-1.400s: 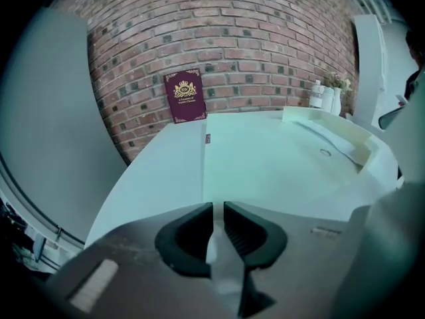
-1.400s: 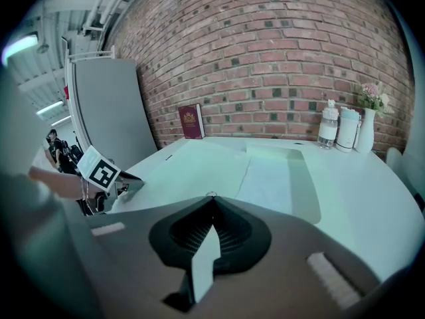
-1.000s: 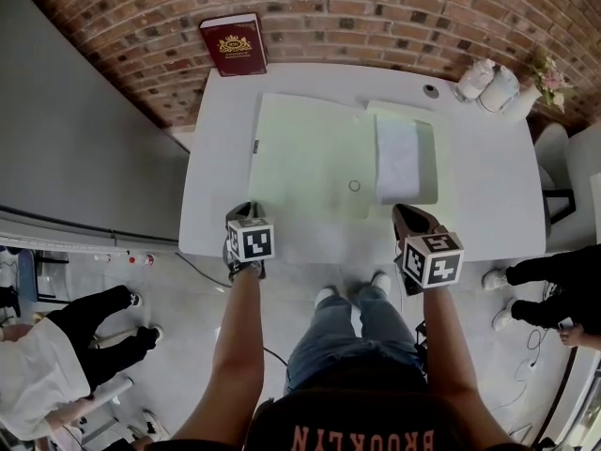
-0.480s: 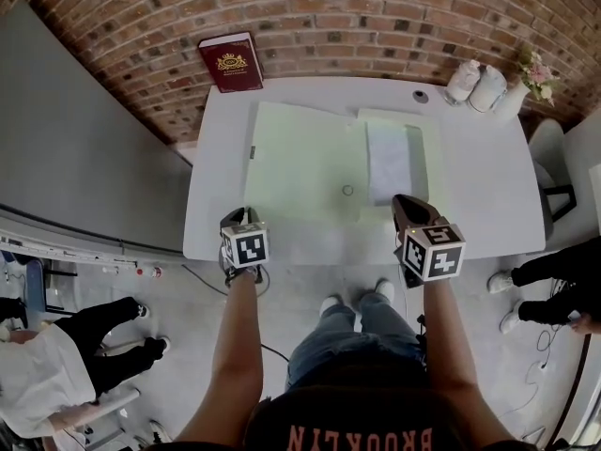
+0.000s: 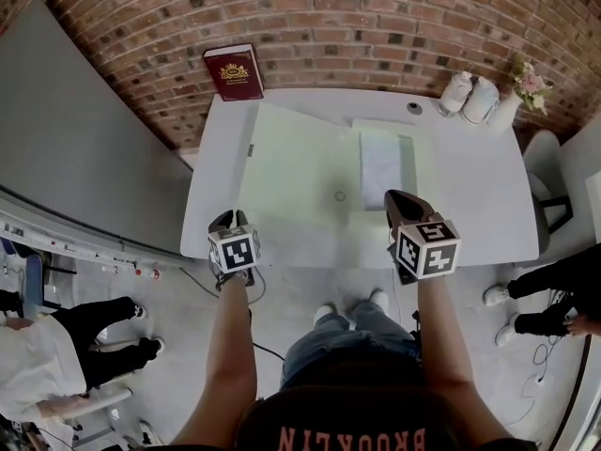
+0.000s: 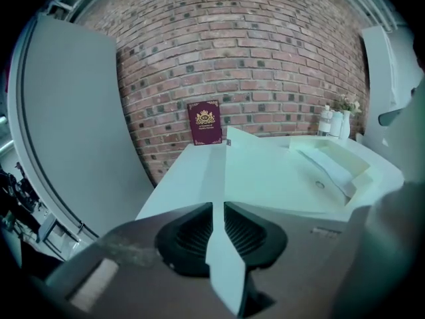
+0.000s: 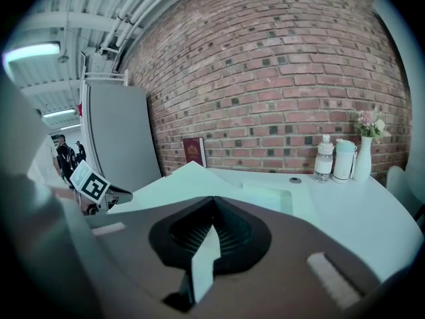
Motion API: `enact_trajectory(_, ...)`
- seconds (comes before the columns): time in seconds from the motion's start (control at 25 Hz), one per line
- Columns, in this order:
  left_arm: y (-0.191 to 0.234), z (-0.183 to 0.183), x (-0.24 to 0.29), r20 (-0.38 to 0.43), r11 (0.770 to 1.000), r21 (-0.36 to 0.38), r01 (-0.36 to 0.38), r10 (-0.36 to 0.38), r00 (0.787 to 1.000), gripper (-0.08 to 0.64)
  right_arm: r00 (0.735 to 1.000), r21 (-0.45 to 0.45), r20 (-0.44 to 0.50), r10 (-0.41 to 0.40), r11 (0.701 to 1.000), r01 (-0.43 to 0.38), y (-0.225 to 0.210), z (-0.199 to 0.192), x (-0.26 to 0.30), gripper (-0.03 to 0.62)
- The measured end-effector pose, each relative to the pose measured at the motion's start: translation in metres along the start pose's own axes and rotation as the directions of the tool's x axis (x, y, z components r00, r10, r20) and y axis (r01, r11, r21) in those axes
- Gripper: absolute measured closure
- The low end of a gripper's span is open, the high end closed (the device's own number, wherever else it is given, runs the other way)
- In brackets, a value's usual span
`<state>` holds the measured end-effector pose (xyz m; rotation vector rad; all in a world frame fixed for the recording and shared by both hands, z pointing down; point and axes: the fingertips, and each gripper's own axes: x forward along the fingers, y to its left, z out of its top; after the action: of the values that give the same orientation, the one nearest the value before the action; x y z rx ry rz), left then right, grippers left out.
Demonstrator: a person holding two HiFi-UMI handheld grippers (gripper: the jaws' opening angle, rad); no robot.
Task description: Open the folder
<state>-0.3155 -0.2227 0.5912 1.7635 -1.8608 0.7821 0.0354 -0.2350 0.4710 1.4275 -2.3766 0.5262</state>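
Folder (image 5: 296, 163), pale green, lies across the white table (image 5: 474, 205) in the middle of the head view, its near edge caught by both grippers at the table's lower rim. The left gripper (image 5: 227, 222) sits at lower left. In its own view the jaws of this gripper (image 6: 218, 226) stand narrow, with the ribbed pads pressed on a thin strip of the folder's (image 6: 272, 178) edge. The right gripper (image 5: 400, 201) sits at lower right. In the right gripper view it (image 7: 211, 236) is likewise clamped on a pale edge of the folder (image 7: 192, 178), and the cover slopes up from the jaws to a raised corner.

Farther up the frame, a white sheet (image 5: 380, 165) rests in the folder's right half, and a small ring (image 5: 340, 195) shows near the middle. Beyond the folder a small round fitting (image 5: 413, 107) sits in the tabletop. At the far edge a dark red book (image 5: 234, 71) leans on the brick wall (image 5: 376, 17) at upper left. Two white bottles (image 5: 468, 94) and a vase of flowers (image 5: 522, 85) stand at upper right.
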Motion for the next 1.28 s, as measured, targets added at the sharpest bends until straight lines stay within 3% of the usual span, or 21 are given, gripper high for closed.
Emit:
enact_trajectory(0.12,0.003,0.013,-0.014,0.037,1.000,-0.005,-0.031,0.031,0.999,0.503,1.000,-0.016,0.013,0.011,1.000,-0.011,-0.001,0.007,-0.004,0.591)
enact_trajectory(0.36,-0.012,0.034,-0.038,0.102,0.999,-0.022,-0.026,0.028,0.994,0.503,0.999,-0.037,0.043,0.029,0.999,-0.028,-0.008,0.019,-0.016,0.591)
enact_trajectory(0.64,-0.034,0.073,-0.064,0.218,0.999,-0.012,-0.041,0.043,0.975,0.503,0.996,-0.026,0.087,0.030,0.999,-0.028,-0.027,0.030,-0.034,0.591)
enact_trajectory(0.84,-0.064,0.100,-0.078,0.266,1.000,0.008,-0.009,0.006,0.964,0.503,0.992,-0.021,0.122,0.018,1.000,-0.016,-0.043,0.039,-0.046,0.591)
enact_trajectory(1.08,-0.098,0.128,-0.089,0.322,0.999,0.029,0.019,-0.027,0.946,0.558,0.988,-0.015,0.155,-0.004,1.000,0.007,-0.064,0.047,-0.061,0.591)
enact_trajectory(1.28,-0.128,0.152,-0.099,0.381,0.997,0.051,0.052,-0.068,0.922,0.558,0.982,-0.021,0.187,-0.026,0.999,0.030,-0.080,0.056,-0.074,0.591)
